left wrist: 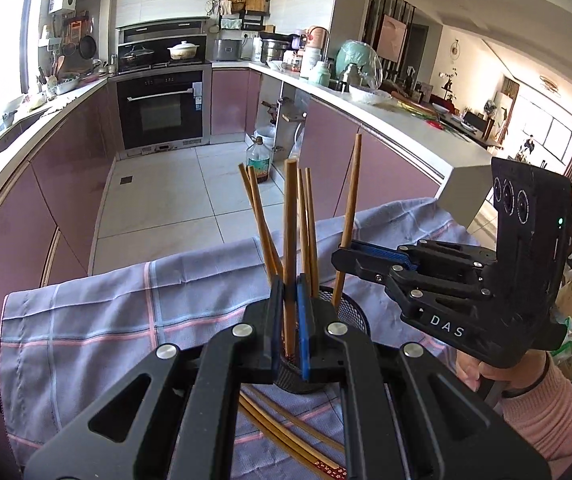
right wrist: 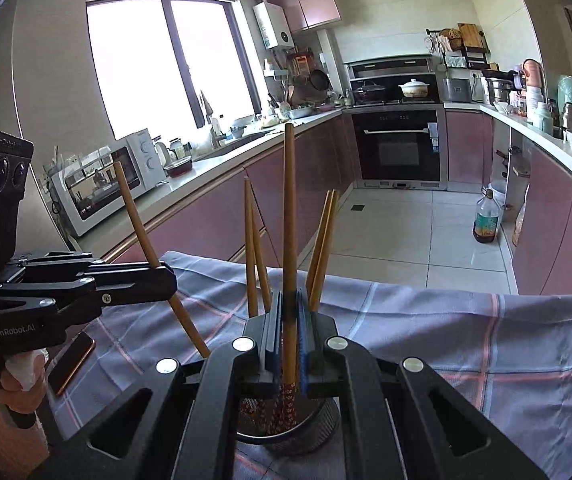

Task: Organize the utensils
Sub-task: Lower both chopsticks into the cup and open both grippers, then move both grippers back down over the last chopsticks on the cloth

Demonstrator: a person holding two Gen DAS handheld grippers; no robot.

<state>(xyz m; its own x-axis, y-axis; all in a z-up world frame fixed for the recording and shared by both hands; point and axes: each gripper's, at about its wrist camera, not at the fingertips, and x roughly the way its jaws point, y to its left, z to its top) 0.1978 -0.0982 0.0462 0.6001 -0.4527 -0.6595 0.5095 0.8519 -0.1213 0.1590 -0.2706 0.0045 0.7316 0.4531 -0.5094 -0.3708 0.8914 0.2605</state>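
Above the holder (left wrist: 350, 312), two hand-held grippers' clamped chopsticks (left wrist: 290, 248).

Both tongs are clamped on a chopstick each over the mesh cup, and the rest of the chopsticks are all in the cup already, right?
Not quite: the left wrist view shows loose chopsticks lying on the checked cloth beside the mesh cup. The left tongs and right tongs do each clamp a chopstick.

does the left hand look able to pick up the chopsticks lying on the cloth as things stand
Probably not yet: the left tool is shut on a chopstick over the holder. The loose chopsticks lie uncovered below it.
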